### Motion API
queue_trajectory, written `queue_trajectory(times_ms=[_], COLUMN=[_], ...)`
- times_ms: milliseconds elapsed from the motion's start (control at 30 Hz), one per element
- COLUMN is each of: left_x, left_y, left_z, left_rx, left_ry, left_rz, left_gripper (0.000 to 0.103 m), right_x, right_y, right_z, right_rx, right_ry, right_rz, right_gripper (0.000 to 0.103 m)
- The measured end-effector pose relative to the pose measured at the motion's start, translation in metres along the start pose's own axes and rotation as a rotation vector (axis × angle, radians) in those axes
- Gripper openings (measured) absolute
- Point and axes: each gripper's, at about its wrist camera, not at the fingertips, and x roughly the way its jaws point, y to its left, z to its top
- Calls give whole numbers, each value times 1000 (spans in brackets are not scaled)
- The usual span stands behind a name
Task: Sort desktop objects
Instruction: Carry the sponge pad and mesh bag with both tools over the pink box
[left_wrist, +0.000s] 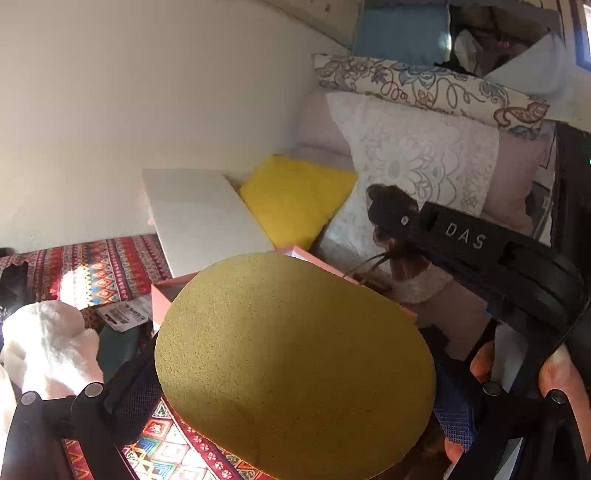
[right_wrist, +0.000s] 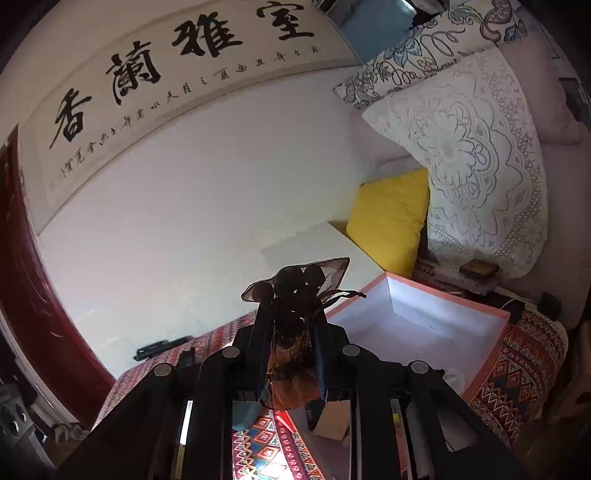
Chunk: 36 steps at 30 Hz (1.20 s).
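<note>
My left hand-held gripper (left_wrist: 295, 373) is closed on a mustard-yellow oval pad (left_wrist: 295, 365), which fills the lower centre of the left wrist view; one finger (left_wrist: 125, 398) presses its left edge and the blue-padded finger (left_wrist: 454, 417) its right edge. My right hand-held gripper (right_wrist: 291, 354) is closed on a small brown sheer drawstring pouch (right_wrist: 295, 306), which stands upright between the two fingers at the centre of the right wrist view, its gathered top and cord projecting above the fingertips. In the left wrist view the right hand-held gripper, marked "DAS", enters from the right edge with the same pouch at its tip, and my hand (left_wrist: 561, 373) shows at the lower right. An open orange box (right_wrist: 491, 354) with a white interior sits just beyond and right of the pouch in the right wrist view; in the left wrist view its rim shows directly behind the pad. The box rests on a worktop covered by a red patterned cloth (right_wrist: 517, 380). A white panel (left_wrist: 199, 218) leans behind the box, with a yellow cushion (right_wrist: 388, 221) beside it and a white lace pillow (right_wrist: 476, 155) further right. A white fluffy object (left_wrist: 48, 343) lies at the lower left of the left wrist view, near a barcode label (left_wrist: 125, 314). A calligraphy scroll (right_wrist: 177, 74) hangs across the upper left of the right wrist view.
</note>
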Motion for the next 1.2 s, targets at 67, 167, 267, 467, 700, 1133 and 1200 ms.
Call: queue_trajectory(times_ms=[67, 167, 267, 467, 700, 1133, 1200], left_x=[11, 26, 41, 68, 92, 134, 143], left_y=[0, -2, -4, -14, -22, -23, -23], left_z=[1, 2, 3, 5, 5, 6, 6], left_rx=[1, 5, 5, 12, 14, 24, 36], left_ry=[12, 27, 39, 72, 104, 140, 148], left_rz=[0, -3, -9, -24, -50, -3, 17], left_gripper=[101, 101, 101, 101, 101, 101, 101], right_x=[16, 29, 37, 49, 58, 78, 85], right_y=[-12, -28, -38, -63, -87, -129, -138], right_z=[-6, -17, -21, -27, -30, -38, -39], right_rx=[20, 30, 37, 68, 105, 150, 171], right_ry=[35, 68, 79, 102, 127, 171, 171], right_rz=[-8, -22, -32, -56, -81, -152, -161], right_gripper=[21, 21, 21, 21, 21, 22, 29])
